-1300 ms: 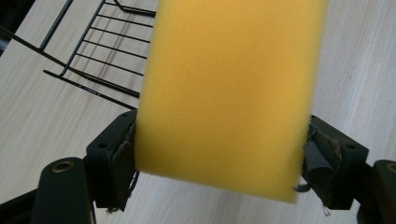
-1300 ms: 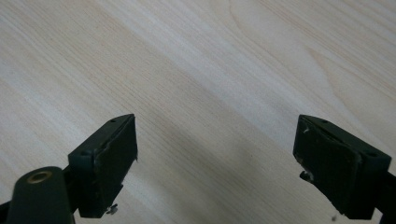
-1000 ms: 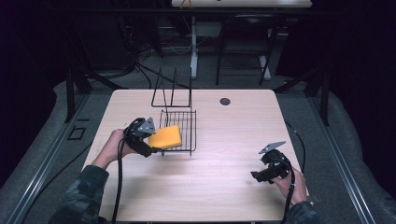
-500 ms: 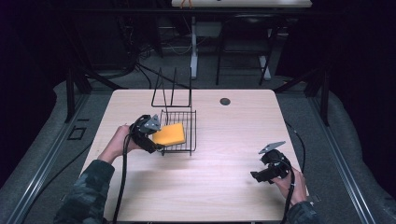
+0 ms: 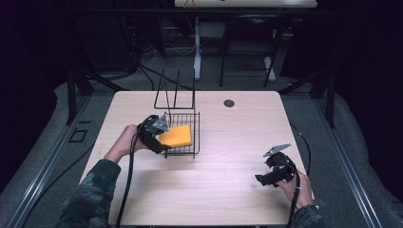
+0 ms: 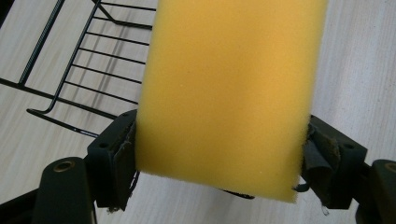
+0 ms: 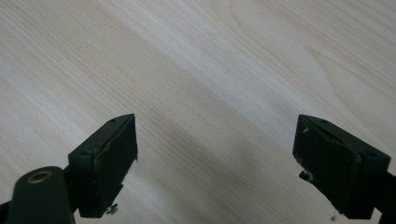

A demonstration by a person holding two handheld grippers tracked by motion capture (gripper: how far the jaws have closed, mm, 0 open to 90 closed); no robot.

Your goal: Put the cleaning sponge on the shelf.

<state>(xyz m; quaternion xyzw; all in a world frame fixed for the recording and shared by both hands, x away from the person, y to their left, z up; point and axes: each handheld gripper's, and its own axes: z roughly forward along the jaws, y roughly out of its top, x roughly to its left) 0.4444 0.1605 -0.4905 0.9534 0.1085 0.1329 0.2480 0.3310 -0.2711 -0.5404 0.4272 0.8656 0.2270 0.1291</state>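
Over the rack point(image 5: 183, 142), your left claw point(image 5: 164, 140) clamps the sponge point(image 6: 229, 93). Lower it level inside the wires before releasing. Right claw point(image 5: 271, 176), at 4 o'clock on the bench point(image 5: 228, 190), gapes empty.

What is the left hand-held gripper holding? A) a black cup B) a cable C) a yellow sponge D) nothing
C: in the left gripper view the left hand-held gripper has its jaws pressed on both sides of the yellow sponge, over the wire basket.
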